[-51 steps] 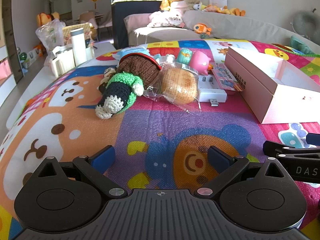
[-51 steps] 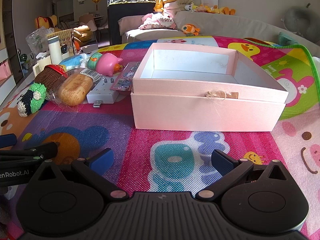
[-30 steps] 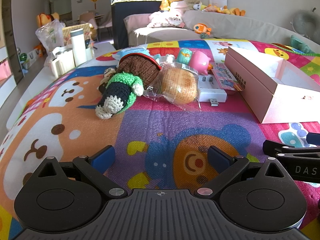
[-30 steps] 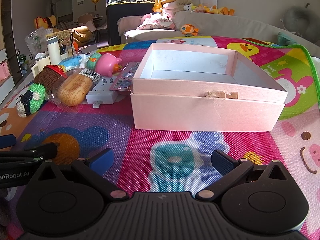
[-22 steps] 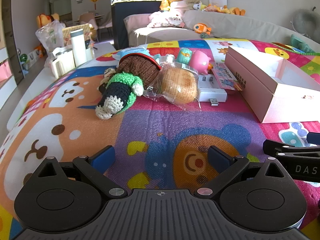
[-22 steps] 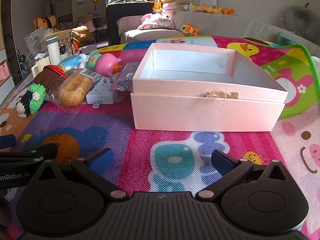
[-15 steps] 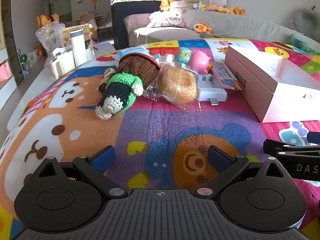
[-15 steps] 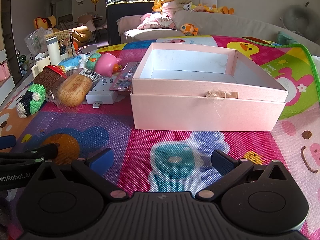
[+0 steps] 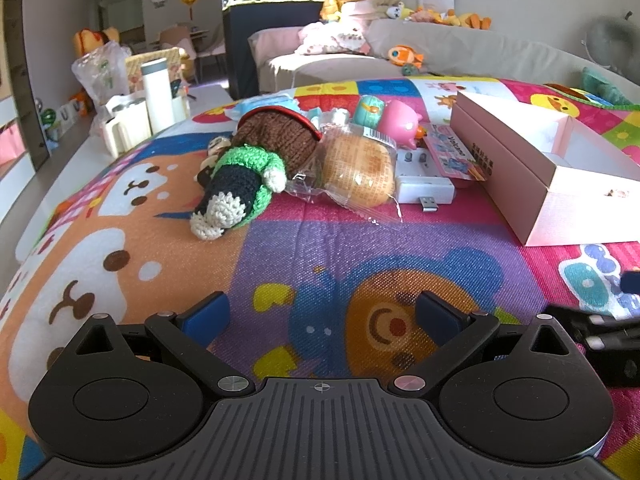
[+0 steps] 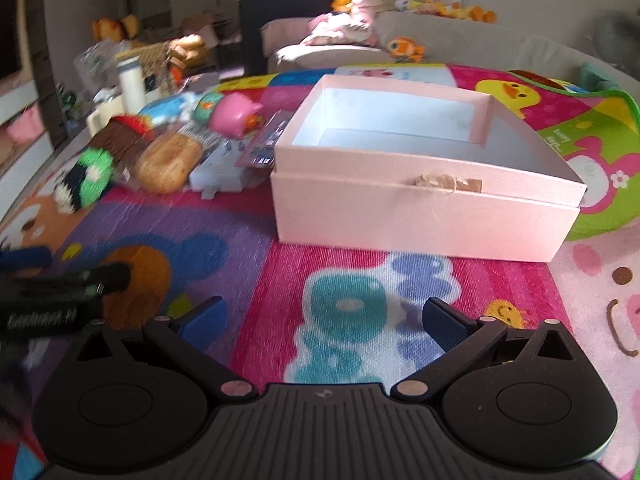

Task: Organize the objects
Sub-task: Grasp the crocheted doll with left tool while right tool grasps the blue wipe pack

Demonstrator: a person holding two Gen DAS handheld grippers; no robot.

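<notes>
Pink box [image 10: 424, 200] now blurs as the right gripper [image 10: 324, 320], jaws spread like the left gripper's [image 9: 320, 316], starts moving; nothing packed yet.

The left tongs [image 9: 320, 314], jaws spread wide and empty, hang low over a cartoon play mat [image 9: 304, 248], with a green crocheted toy [image 9: 240, 188], a wrapped bun [image 9: 358, 170] and a white charger [image 9: 426, 184] clustered just left of an open pink box [image 9: 532, 176].
</notes>
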